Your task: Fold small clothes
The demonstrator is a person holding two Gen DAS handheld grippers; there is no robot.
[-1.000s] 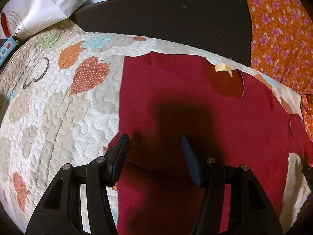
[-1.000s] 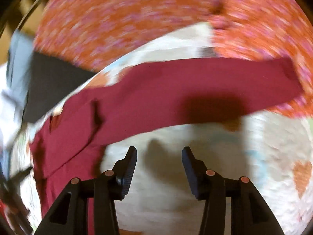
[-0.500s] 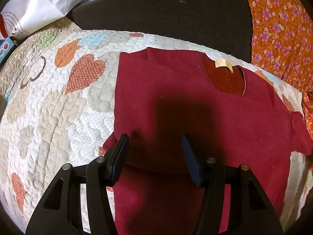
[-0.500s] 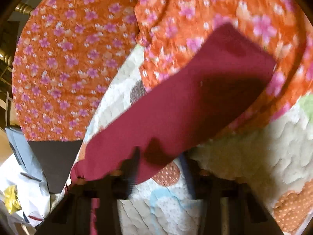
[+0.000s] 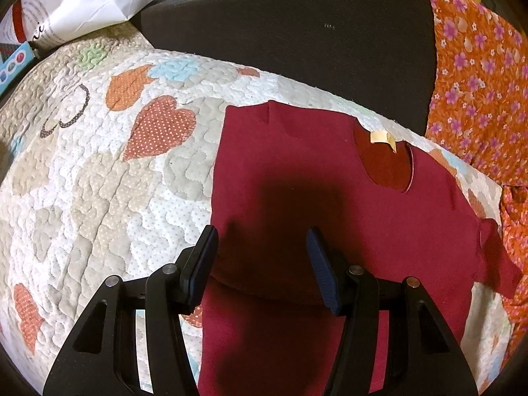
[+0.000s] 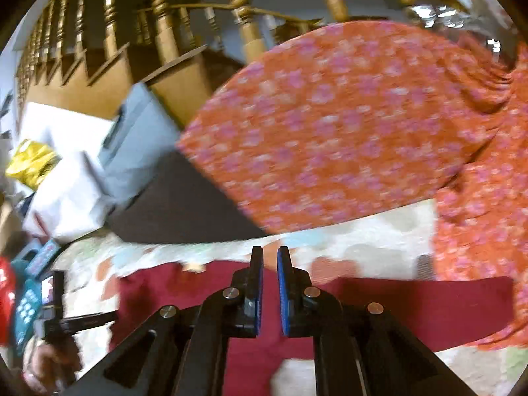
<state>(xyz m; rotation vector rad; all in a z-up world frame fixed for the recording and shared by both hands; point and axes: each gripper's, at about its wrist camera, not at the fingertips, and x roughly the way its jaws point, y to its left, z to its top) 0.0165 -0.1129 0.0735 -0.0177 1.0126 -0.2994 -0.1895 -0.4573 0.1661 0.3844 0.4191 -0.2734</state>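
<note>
A dark red sweater [image 5: 346, 217] lies spread flat on a quilted bedspread [image 5: 99, 181] patterned with orange, beige and pale blue hearts. Its neckline points away from the left wrist camera, with a small cream label [image 5: 381, 137] showing inside the collar, and one sleeve [image 5: 498, 257] reaches toward the right edge of the quilt. The left gripper [image 5: 260, 254] hovers over the lower middle of the sweater with its jaws wide apart — nothing is between them, and its shadow falls on the red cloth. Beyond the quilt sits a dark grey cushion [image 5: 297, 33], with a white paper bag [image 5: 92, 3] at its left and an orange cloth with pink flowers [image 5: 478, 82] draped at its right. The right wrist view is blurred. There the right gripper [image 6: 269, 257] has its jaws drawn nearly together with only a thin gap, and no fabric can be seen between the tips; it sits above the sweater's long outstretched sleeve [image 6: 429, 303], which runs to the right — its end rests against the orange floral cloth. Behind stand the turned wooden balusters of a staircase [image 6: 158, 26], some white bags [image 6: 66, 191], and at the lower left the person's hand [image 6: 49, 363] holding the other gripper's handle.
</note>
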